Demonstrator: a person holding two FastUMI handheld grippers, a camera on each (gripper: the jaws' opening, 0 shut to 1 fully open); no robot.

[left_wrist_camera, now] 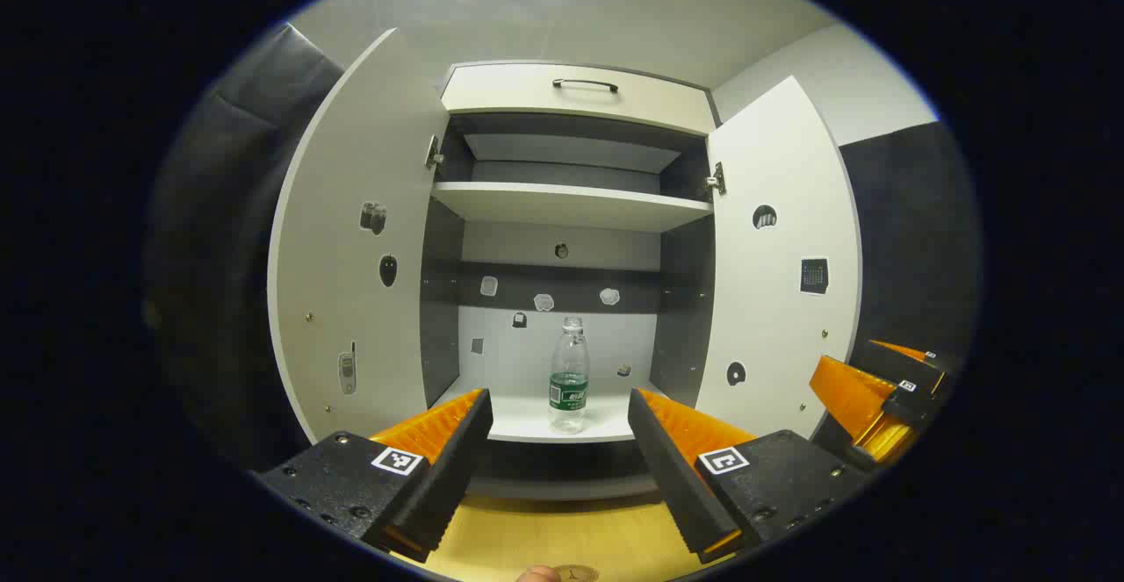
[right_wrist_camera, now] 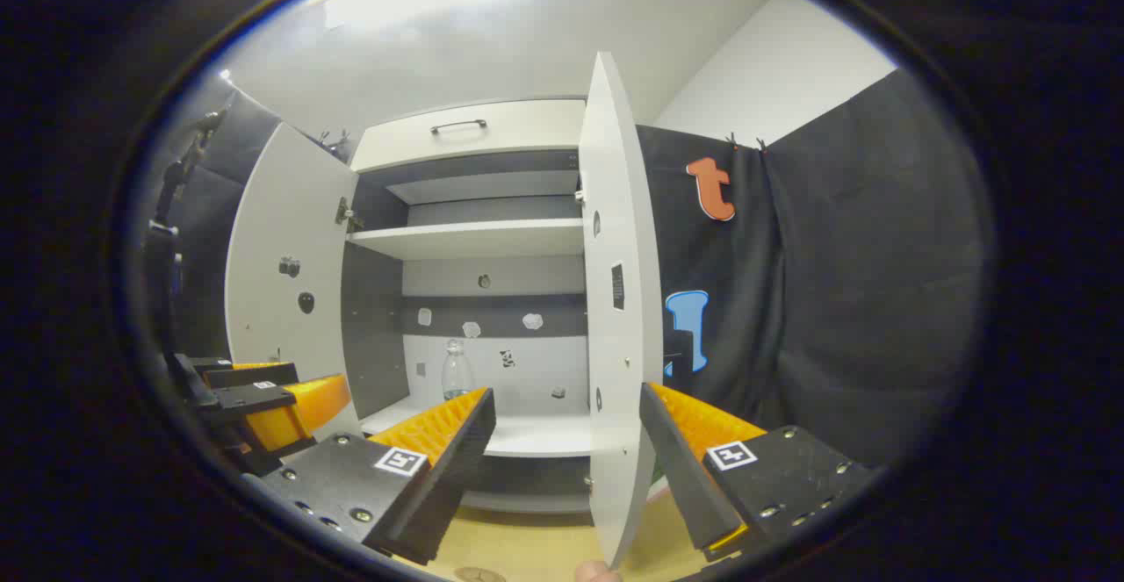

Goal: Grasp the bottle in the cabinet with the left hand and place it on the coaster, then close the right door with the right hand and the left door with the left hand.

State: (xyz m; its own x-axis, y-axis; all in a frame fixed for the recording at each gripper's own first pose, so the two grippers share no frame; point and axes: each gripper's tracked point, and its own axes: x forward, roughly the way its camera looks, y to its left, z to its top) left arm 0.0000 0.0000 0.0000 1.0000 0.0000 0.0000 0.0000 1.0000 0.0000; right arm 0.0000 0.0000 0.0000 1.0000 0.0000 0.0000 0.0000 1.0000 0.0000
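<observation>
From the left gripper (left_wrist_camera: 559, 424), jaws wide and empty, the bottle (left_wrist_camera: 569, 377) stands clear on the cabinet's lower shelf (left_wrist_camera: 527, 420); the right gripper's (right_wrist_camera: 567, 428) finger half hides it, jaws equally wide.

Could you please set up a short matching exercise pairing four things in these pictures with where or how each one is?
Things:
1. bottle
2. right door
3. left hand-held gripper
4. drawer handle

Places or states:
A. at the top of the cabinet
B. open, fingers apart, empty
C. upright on the lower shelf
D. swung open, edge between the right hand-held gripper's fingers

Pairs: 1-C, 2-D, 3-B, 4-A
</observation>
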